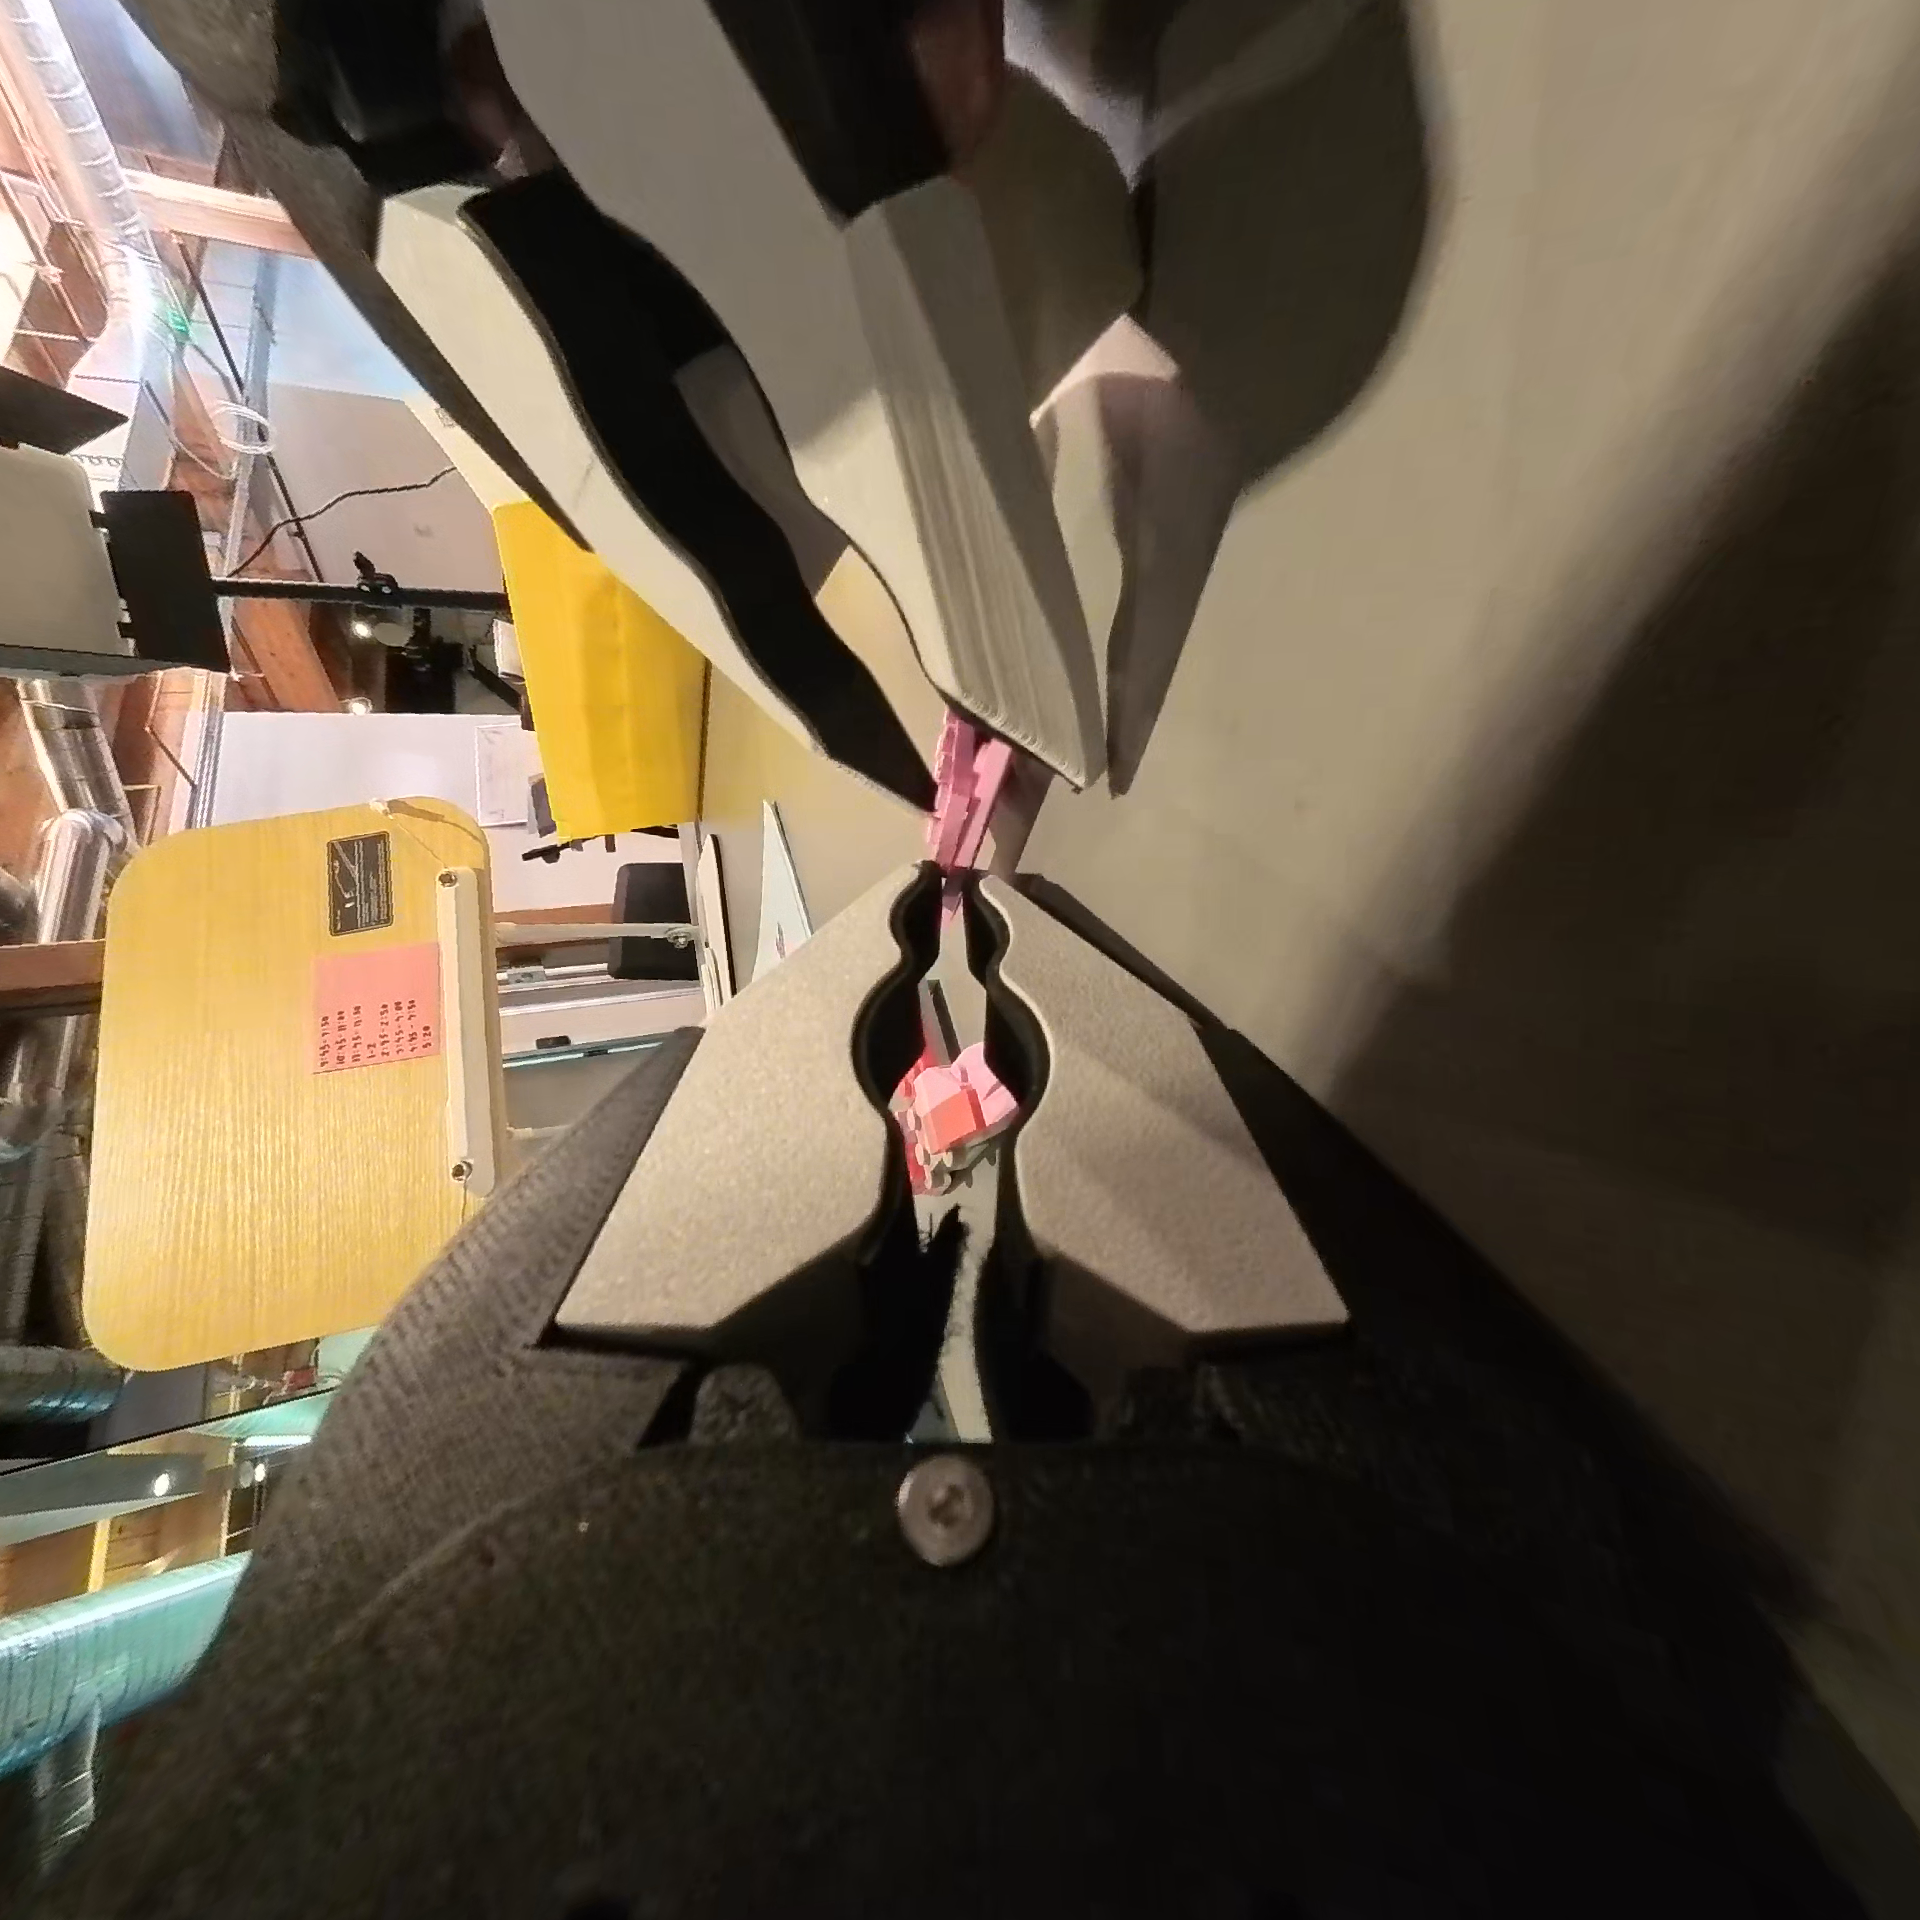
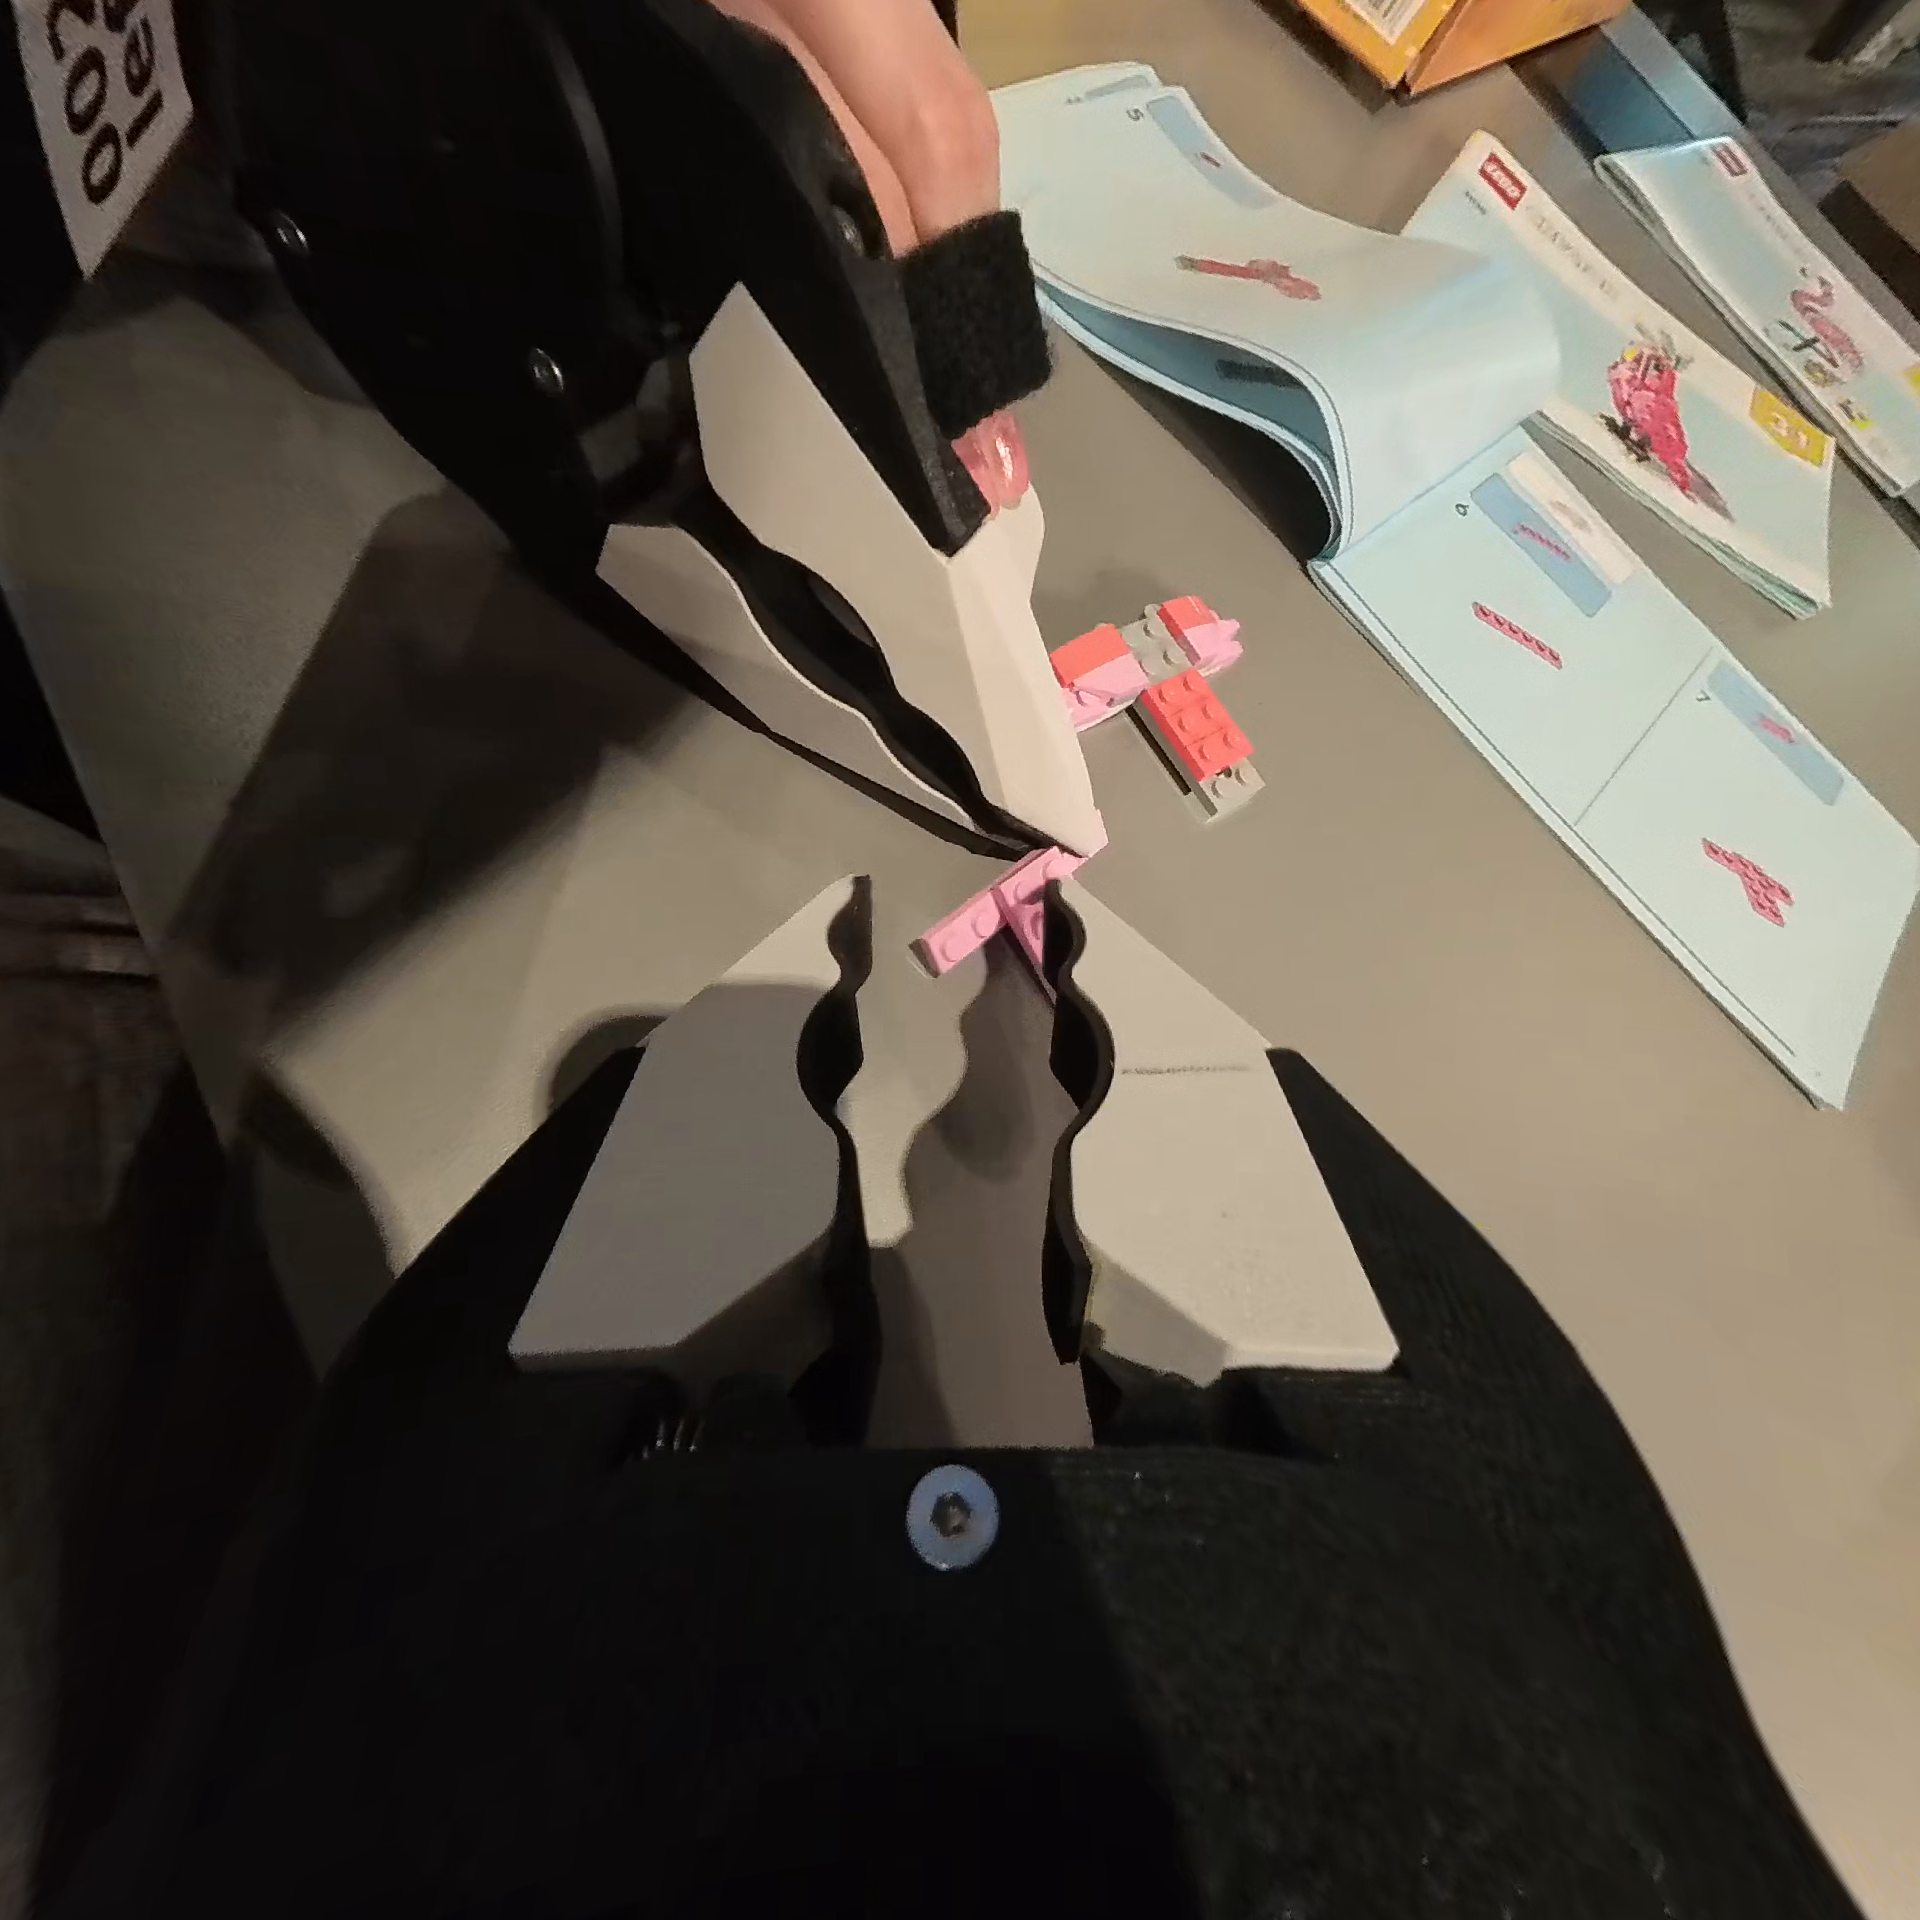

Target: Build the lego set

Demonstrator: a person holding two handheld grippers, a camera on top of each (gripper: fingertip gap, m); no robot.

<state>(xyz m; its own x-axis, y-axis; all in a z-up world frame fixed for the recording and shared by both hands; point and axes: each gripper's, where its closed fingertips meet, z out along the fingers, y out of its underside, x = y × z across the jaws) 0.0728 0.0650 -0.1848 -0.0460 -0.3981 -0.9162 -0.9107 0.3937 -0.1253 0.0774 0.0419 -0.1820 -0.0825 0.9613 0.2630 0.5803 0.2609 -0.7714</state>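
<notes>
A small pink plate assembly [image 2: 961, 930], two thin plates crossed, hangs just above the grey table [image 2: 1403, 1195]. My left gripper [image 2: 1055, 844] comes in from the upper left and is shut on its far end. In the left wrist view the left gripper [image 1: 951, 881] pinches the pink plate [image 1: 966, 805] at its tips. My right gripper [image 2: 961, 899] is open around the plates. Its right finger touches them and its left finger stands a little apart. It shows from above in the left wrist view [image 1: 1003, 795]. A red, pink and grey sub-assembly [image 2: 1164, 675] lies on the table beyond.
An open light-blue instruction booklet [image 2: 1455, 499] lies to the right, with two more booklets [image 2: 1714, 364] behind it. A cardboard box [image 2: 1403, 31] sits at the far edge. A wooden chair [image 1: 281, 1091] stands off the table's side. Left and right tips are no more than a few centimetres apart.
</notes>
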